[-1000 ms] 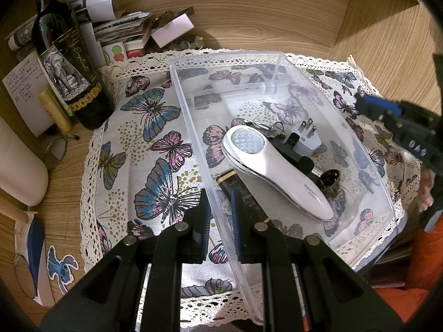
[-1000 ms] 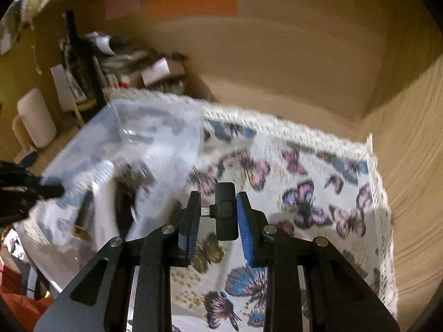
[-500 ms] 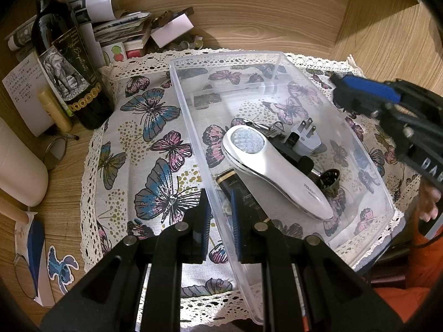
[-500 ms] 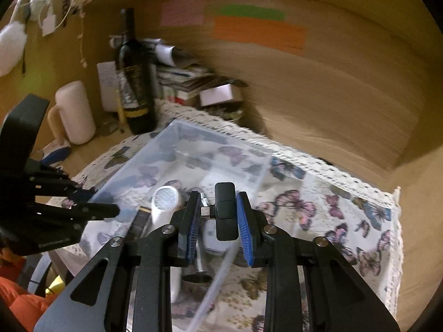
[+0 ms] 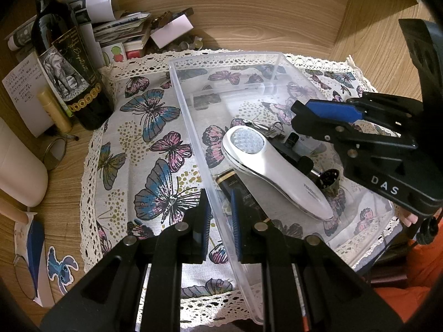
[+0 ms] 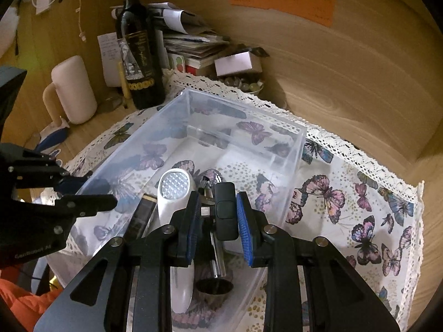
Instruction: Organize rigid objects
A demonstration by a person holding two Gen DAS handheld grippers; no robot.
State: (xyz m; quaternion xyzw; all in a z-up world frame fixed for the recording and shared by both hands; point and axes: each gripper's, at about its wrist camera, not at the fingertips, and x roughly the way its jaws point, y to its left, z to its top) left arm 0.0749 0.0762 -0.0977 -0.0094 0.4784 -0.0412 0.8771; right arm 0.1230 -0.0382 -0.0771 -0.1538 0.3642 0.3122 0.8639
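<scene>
A clear plastic bin stands on the butterfly cloth. In it lie a white handheld device, a black box, a metal cup and other small items. My left gripper is shut on the bin's left wall, one finger inside and one outside. My right gripper is shut on a small black adapter and holds it above the bin's contents. It shows in the left wrist view over the bin's right side.
A wine bottle, a stack of papers and books, a cream mug and a lip balm stick crowd the back left. Wooden walls close the back and right.
My right gripper has carried the black adapter leftward from over the cloth to above the bin's contents. My left gripper keeps its hold on the bin wall.
</scene>
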